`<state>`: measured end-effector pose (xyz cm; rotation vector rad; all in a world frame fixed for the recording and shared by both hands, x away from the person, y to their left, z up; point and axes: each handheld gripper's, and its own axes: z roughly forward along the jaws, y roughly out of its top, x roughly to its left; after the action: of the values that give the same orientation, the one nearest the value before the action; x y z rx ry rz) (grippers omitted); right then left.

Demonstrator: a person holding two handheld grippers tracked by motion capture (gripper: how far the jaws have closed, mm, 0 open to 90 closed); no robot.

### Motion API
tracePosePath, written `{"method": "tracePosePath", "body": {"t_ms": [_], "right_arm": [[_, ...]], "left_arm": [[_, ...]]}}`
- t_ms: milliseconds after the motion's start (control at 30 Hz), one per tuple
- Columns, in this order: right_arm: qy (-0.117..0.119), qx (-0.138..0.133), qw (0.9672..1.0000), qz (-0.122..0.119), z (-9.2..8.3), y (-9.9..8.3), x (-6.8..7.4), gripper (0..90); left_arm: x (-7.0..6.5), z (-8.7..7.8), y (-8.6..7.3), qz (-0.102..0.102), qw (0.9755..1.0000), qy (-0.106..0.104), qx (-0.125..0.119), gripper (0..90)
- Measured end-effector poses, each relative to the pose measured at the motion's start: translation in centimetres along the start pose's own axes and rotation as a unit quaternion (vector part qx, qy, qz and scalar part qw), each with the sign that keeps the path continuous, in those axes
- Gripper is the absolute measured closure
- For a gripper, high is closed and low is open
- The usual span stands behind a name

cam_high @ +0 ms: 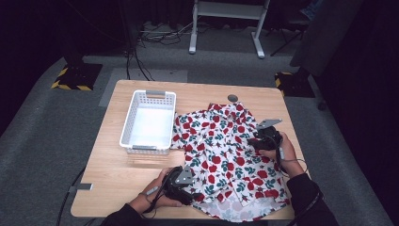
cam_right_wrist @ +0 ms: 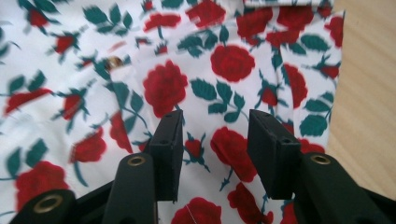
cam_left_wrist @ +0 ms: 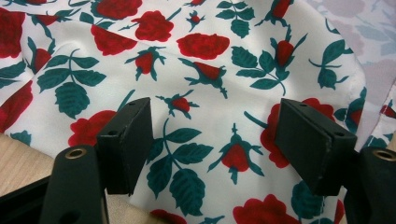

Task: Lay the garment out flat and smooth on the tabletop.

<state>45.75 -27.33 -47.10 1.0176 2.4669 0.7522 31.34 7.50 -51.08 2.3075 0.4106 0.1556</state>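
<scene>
The work in hand looks like folding the white shirt of thin fabric printed with red roses and green leaves, and I judge it is at an early or middle stage. The shirt lies spread on the right half of the light wooden table, just beside the white plastic basket with perforated walls, which is empty. Some folds seem already made, because the paler inside of the fabric shows along the near hem. What remains, I think, is to make the bundle compact; perhaps it goes into the basket after.

The long axis of the shirt runs from far to near, a little slanted: the collar end points to the far side, and the hem points to the near right corner.

The left gripper rests at the near left edge of the shirt, its jaws wide apart over the fabric and pinching nothing. The right gripper is at the right edge; its jaws stand partly apart above the cloth and hold nothing.
</scene>
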Motion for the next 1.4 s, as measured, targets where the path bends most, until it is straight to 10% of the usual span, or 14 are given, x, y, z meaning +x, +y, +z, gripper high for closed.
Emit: {"method": "tracePosePath", "body": {"t_ms": [633, 1400], "right_arm": [[0.014, 0.007, 0.9965, 0.082, -0.5, -4.7, -4.1, 55.8], [-0.012, 0.017, 0.9957, 0.090, -1.0, -5.4, -4.7, 49.9]], "left_arm": [[-0.8, 2.1, 2.0, -0.002, 1.0000, 0.001, 0.001, 27.8], [-1.7, 2.6, 2.5, 0.002, 1.0000, 0.001, 0.002, 28.1]]}}
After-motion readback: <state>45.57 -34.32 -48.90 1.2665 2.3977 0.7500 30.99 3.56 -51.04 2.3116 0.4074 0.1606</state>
